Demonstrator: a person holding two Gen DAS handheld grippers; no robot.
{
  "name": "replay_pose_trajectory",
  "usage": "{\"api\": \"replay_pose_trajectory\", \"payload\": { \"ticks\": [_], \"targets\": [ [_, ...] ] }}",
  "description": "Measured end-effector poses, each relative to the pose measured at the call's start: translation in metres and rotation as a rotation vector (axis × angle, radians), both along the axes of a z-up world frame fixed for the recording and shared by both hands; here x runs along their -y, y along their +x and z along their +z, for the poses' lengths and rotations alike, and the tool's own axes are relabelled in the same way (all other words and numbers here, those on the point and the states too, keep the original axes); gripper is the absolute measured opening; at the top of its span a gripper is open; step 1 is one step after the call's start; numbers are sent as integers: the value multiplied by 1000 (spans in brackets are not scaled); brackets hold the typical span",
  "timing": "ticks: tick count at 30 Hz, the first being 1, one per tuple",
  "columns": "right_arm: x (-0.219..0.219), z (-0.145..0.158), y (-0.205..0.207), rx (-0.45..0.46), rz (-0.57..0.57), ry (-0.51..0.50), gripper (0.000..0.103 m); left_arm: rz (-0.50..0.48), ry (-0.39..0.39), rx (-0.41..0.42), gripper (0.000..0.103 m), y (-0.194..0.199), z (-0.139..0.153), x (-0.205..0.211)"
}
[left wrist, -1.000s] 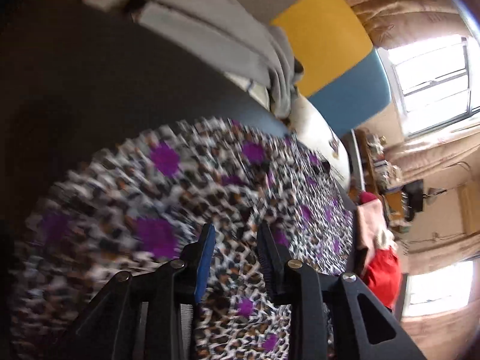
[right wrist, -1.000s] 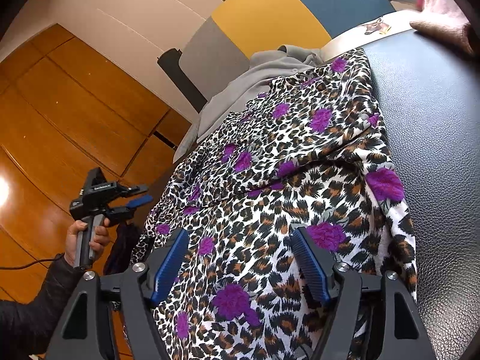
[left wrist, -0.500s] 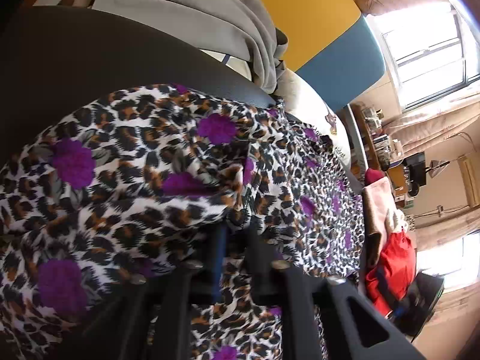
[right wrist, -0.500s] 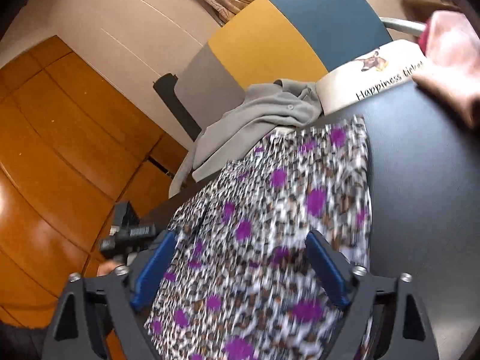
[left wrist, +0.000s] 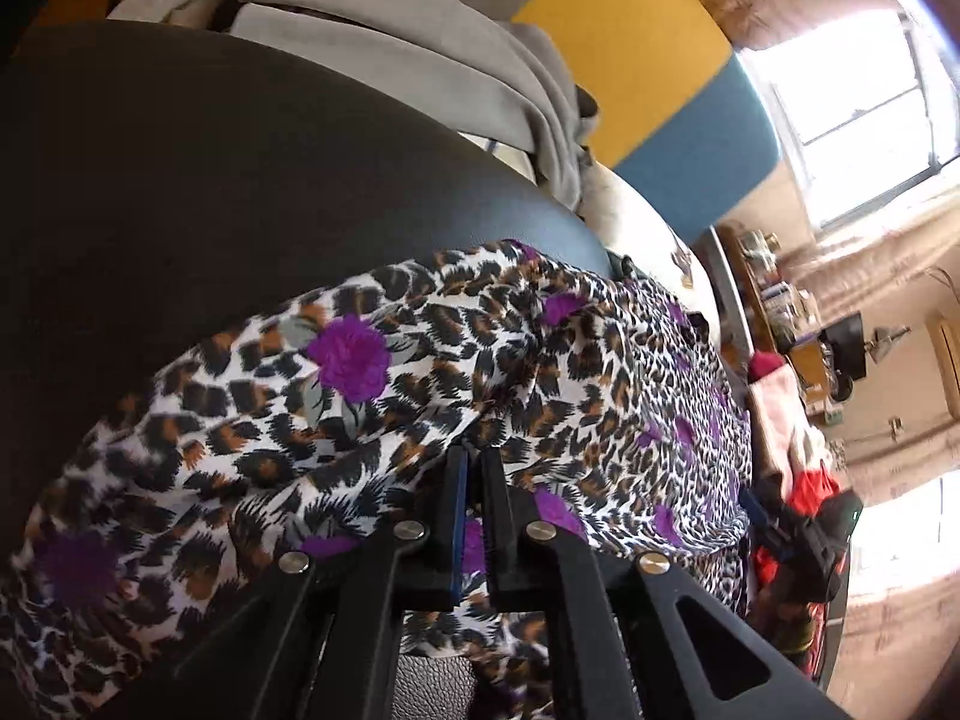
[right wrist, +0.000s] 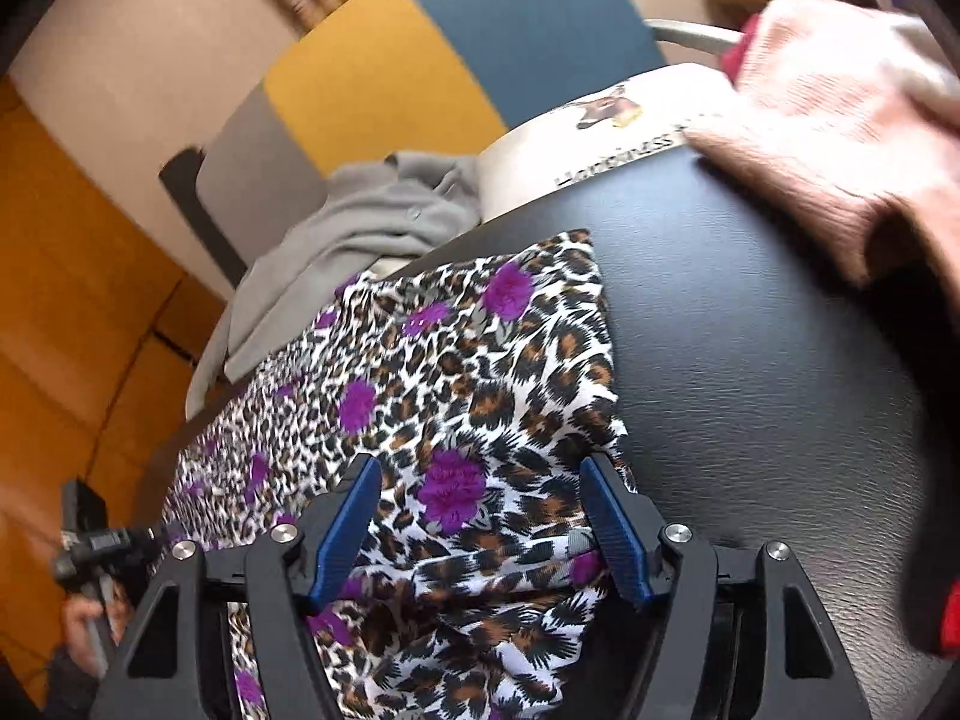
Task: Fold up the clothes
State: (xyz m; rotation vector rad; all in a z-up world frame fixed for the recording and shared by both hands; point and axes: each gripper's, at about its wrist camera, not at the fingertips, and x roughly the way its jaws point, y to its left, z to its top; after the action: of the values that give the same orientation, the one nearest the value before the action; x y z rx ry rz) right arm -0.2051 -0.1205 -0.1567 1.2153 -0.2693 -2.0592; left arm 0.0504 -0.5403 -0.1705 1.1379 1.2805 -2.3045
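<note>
Left hand-held gripper [left wrist: 471,462] pinches a raised fold of leopard-print garment [right wrist: 480,372] on the dark desk [right wrist: 750,372]; right hand-held gripper [right wrist: 480,516] hovers open. Folding looks early, mostly unfinished.

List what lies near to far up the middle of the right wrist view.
right gripper → leopard-print garment → grey garment → yellow chair-back panel
</note>
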Motion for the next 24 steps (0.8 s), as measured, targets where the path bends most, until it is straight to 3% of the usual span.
{"api": "replay_pose_trajectory", "payload": {
  "ticks": [5,7,10,13,15,16,17,18,20,22,23,24],
  "targets": [
    [3,34,-1,-125,-30,60,73,-24,20,-86,11,1,13,-6],
    [11,41,-12,-167,-32,113,73,-38,-18,-103,11,-3,26,-10],
    [31,47,-31,-232,-11,217,73,-37,-102,-191,19,-3,53,-10],
    [58,40,-43,-274,57,328,62,-55,-147,-160,22,-19,61,-2],
    [72,30,-47,-292,98,414,51,-98,-125,-136,28,-34,57,0],
    [79,25,-49,-294,122,449,51,-122,-109,-127,29,-41,55,0],
    [80,21,-50,-290,140,474,49,-149,-99,-117,32,-49,52,-1],
    [84,15,-51,-285,158,506,40,-181,-103,-102,36,-58,50,-5],
    [84,13,-51,-288,177,506,39,-212,-128,-47,38,-76,44,-13],
    [84,11,-51,-291,195,507,36,-222,-152,10,36,-91,36,-21],
    [84,10,-51,-292,205,507,36,-216,-153,29,27,-94,32,-22],
    [86,10,-50,-301,216,518,35,-206,-162,38,11,-95,29,-24]
  ]
}}
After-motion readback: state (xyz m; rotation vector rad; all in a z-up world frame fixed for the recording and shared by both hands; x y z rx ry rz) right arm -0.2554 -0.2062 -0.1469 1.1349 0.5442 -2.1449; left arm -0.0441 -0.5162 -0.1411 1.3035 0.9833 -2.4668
